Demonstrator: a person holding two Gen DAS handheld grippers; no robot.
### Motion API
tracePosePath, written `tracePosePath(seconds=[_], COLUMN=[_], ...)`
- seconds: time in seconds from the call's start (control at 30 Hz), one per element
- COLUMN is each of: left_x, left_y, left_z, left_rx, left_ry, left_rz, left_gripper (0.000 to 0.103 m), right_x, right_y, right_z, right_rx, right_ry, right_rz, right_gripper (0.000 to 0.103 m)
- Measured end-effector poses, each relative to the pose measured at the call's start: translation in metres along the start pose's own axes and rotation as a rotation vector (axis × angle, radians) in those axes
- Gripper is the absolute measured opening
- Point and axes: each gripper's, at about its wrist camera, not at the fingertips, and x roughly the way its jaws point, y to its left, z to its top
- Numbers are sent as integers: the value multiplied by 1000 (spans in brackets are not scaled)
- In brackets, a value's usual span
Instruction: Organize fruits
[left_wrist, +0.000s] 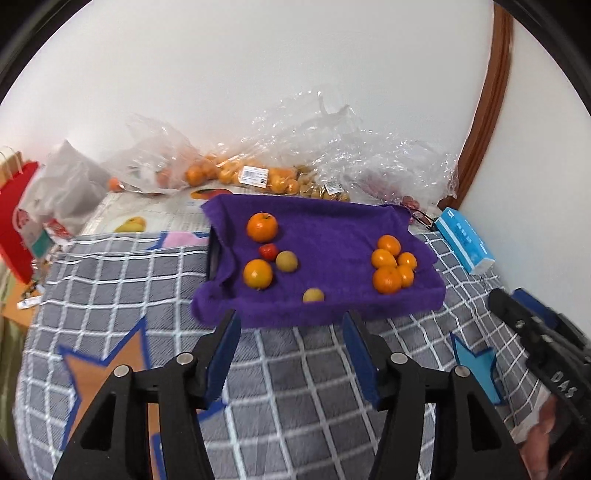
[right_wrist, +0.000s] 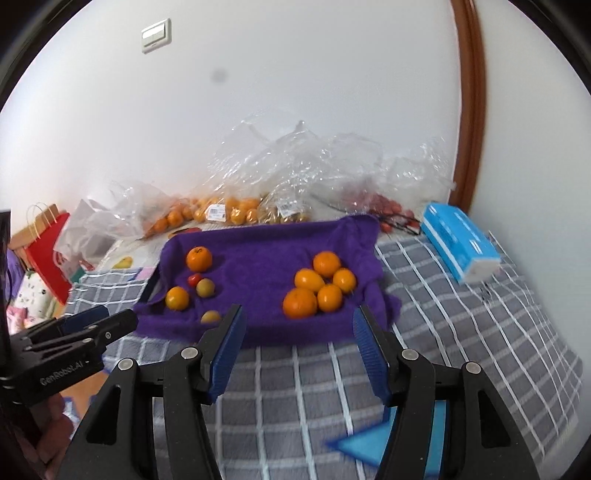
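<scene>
Fruits, all sitting loose on a purple towel (left_wrist: 332, 236) draped over some tray-like thing on a bed with a grey checked blanket (left_wrist: 110, 288) that has star patches. Going big to small: white wall behind, then that blanket filling the lower part of both views, then a heap of crinkly clear plastic bags (left_wrist: 332, 147) along the wall with more oranges and red fruit inside, plus price stickers. Red paper bag (left_wrist: 14, 229) off at the left edge, blue tissue box (right_wrist: 458, 240) lying on the blanket just right of the towel. Towel itself holding two groups well apart. Right group: cluster of oranges (right_wrist: 321, 284), five of them, bunched up and touching. Left group: upper orange (left_wrist: 262, 227), lower orange (left_wrist: 258, 274), small red tomato-looking fruit (left_wrist: 268, 252) between them, pale yellow-green fruit (left_wrist: 287, 261) right beside the red one, and another small yellow fruit (left_wrist: 313, 296) down near the front edge of the towel. Left tongs (left_wrist: 291, 328) spread apart, nothing between the blue pads, hovering over the blanket just short of the towel's near edge. Right tongs (right_wrist: 299, 321) same deal, spread, empty, aimed at the front edge below the orange cluster. Each one also peeking into the other's view from the side, with a bit of a hand behind it. No fruit touched by either.
</scene>
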Motion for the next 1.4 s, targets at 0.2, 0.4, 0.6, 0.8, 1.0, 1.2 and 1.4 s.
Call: tracePosePath(seconds=[0.2, 0.4, 0.6, 0.8, 1.0, 1.2, 1.4], left_x=[-45, -85, -117, -135, -144, -147, -148], left_y=[-9, -21, -31, -35, -42, -45, -40], left_z=[-15, -23, -30, -32, -34, -35, -35], left_rx=[20, 52, 51, 43, 58, 59, 44], left_ry=[-34, -87, -141, -165, -181, -188, -187], left_rz=[71, 127, 164, 161, 171, 171, 169], left_gripper=[68, 79, 90, 92, 94, 94, 94], right_x=[-46, -88, -120, -142, -154, -156, -157], right_y=[-2, -7, -13, -19, -24, -22, -18], right_z=[-10, -23, -27, -28, -30, -30, -29], right_rx=[-7, -11, -10, 3, 19, 6, -1], right_ry=[23, -22, -63, -80, -86, -83, -87], right_rz=[-27, -36, -44, -70, -83, -95, -99], right_gripper=[60, 86, 94, 94, 94, 94, 94])
